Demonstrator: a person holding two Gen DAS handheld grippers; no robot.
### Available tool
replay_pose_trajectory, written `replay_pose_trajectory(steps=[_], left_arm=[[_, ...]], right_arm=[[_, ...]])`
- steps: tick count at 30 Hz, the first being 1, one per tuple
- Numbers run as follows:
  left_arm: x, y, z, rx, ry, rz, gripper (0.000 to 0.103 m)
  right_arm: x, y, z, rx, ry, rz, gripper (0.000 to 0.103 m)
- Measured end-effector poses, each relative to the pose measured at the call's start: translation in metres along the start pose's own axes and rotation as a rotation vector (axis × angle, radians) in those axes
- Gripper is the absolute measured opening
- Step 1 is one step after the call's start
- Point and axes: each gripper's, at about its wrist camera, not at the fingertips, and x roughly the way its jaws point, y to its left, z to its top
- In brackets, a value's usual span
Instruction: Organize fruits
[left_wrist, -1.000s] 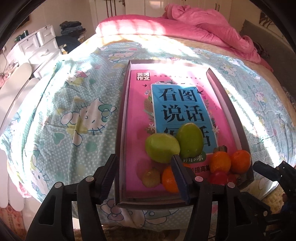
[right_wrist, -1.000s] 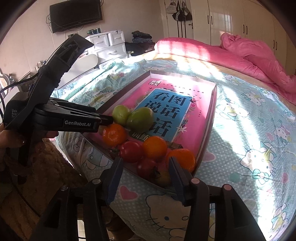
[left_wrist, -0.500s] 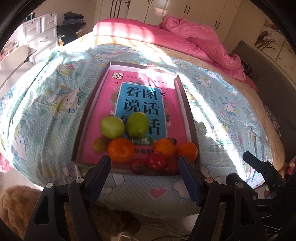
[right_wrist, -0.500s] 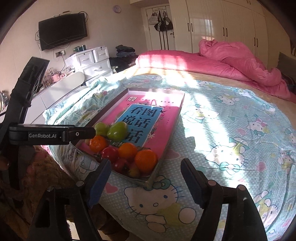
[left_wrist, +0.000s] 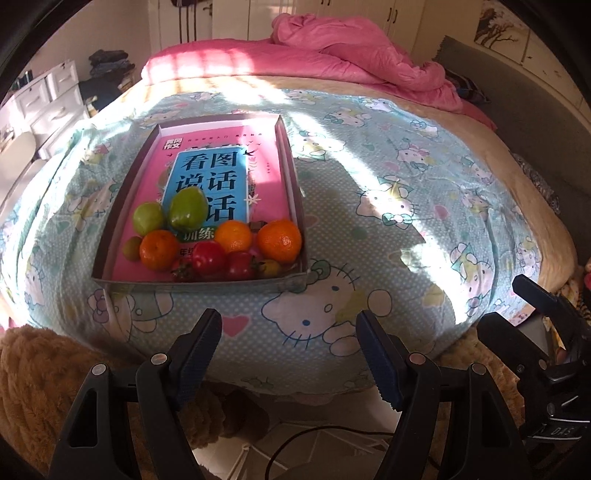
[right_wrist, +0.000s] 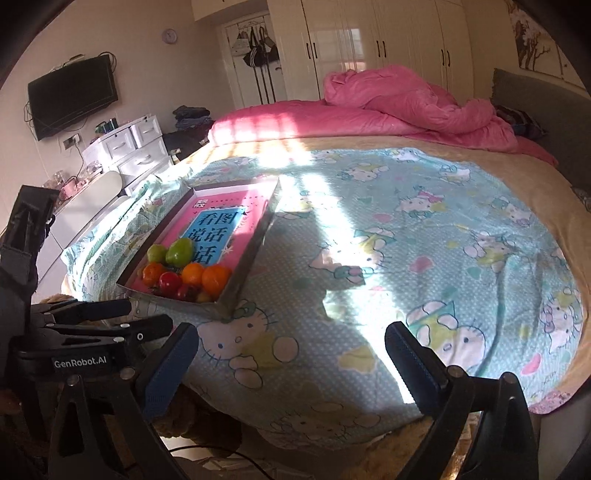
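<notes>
Sunlight falls in bands across a wide bed (right_wrist: 424, 229) spread with a pale blue cartoon-cat sheet, a rumpled pink quilt (right_wrist: 406, 103) heaped at its far side below white wardrobe doors. Toward the left of the bed, close to its near edge, lies a shallow tray (left_wrist: 293, 177) lined with a pink and blue printed cover.

All the fruit sits crowded at the tray's near end. Two green fruits (left_wrist: 186, 208) lie farthest in, side by side and touching. Nearer are three oranges (left_wrist: 279, 240), one at the left and two at the right, with a small olive-coloured fruit (left_wrist: 132, 248) at the left wall. Red tomatoes (left_wrist: 208, 257) fill the gap along the near wall, and a small yellowish one (left_wrist: 271, 266) sits at the right corner.

Both tools hang off the near edge of the bed, well apart from the tray. The left gripper (left_wrist: 290, 356) has its jaws spread with nothing between them. The right gripper (right_wrist: 291, 363) is opening its jaws wide, also with nothing between them. On the left wall hangs a dark television (right_wrist: 72, 98) above a white chest of drawers (right_wrist: 129, 147).
</notes>
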Motion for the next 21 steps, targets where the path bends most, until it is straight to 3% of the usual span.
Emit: replay_pose_trajectory(steps=[4, 21], left_arm=[[-0.001, 0.001, 0.002, -0.002, 0.0, 0.024, 0.076], [-0.007, 0.027, -0.001, -0.081, -0.03, 0.061, 0.076]], right_arm=[[-0.003, -0.006, -0.007, 0.014, 0.013, 0.003, 0.102], [0.006, 0.037, -0.012, -0.129, 0.028, 0.039, 0.102]])
